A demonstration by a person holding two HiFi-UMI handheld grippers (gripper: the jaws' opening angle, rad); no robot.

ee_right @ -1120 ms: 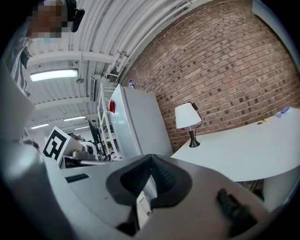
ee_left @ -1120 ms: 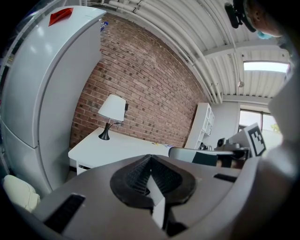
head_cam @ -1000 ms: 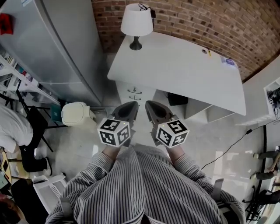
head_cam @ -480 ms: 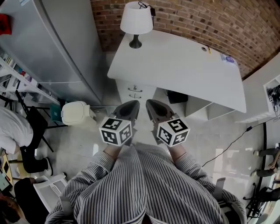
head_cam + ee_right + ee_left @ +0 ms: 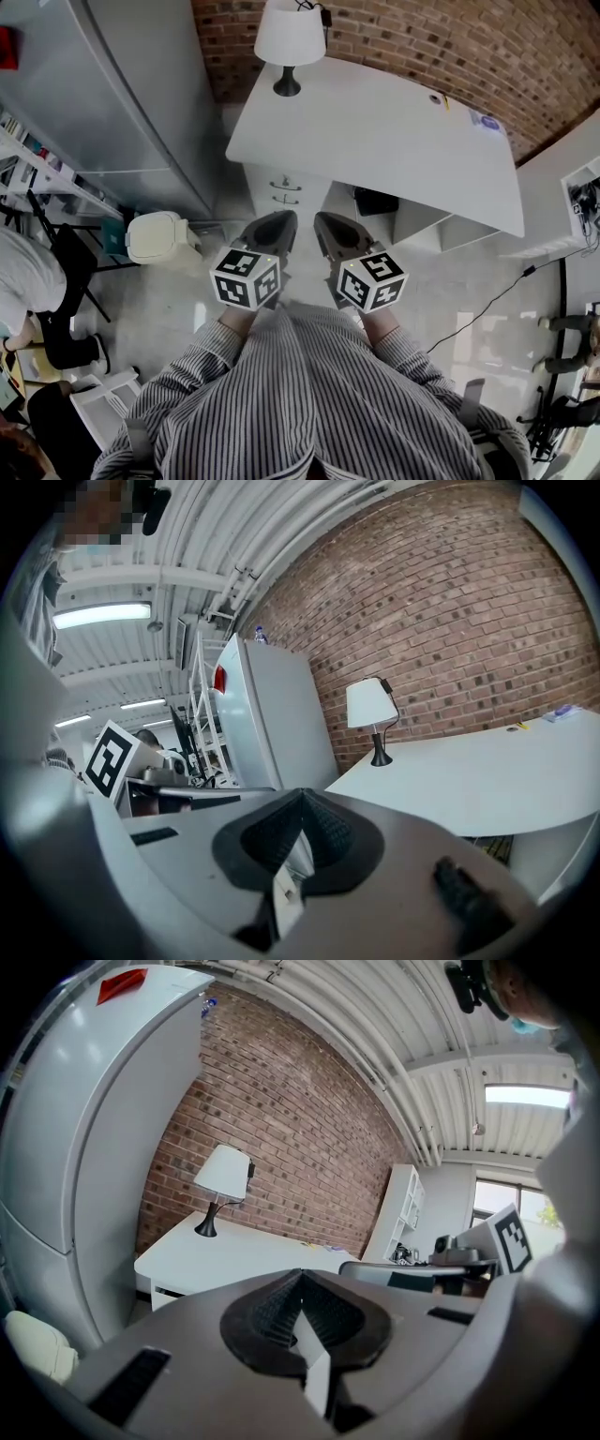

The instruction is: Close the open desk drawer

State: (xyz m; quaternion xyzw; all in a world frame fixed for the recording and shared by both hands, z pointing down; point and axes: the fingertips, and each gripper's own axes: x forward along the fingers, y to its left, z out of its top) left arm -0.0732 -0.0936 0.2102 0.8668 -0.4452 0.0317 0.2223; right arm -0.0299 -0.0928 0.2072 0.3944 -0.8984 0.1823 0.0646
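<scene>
A white desk (image 5: 394, 131) with a white lamp (image 5: 289, 37) stands against the brick wall. Under its left front are two shut drawer fronts with small handles (image 5: 285, 186). To their right a white box-like part (image 5: 427, 230) juts out from under the desk edge with a dark item (image 5: 377, 201) beside it; it looks like the open drawer. My left gripper (image 5: 275, 228) and right gripper (image 5: 336, 230) are held side by side before my chest, short of the desk. Both are shut with nothing between the jaws (image 5: 300, 1283) (image 5: 300, 803).
A tall grey fridge (image 5: 112, 103) stands left of the desk, a white lidded bin (image 5: 155, 236) at its foot. A person (image 5: 28, 281) sits at far left by shelves. A black cable (image 5: 487, 300) runs over the floor at right. White shelving (image 5: 398, 1208) is right of the desk.
The desk and lamp sit slightly higher in the head view, as the camera has shifted. Both grippers stay side by side and shut.
</scene>
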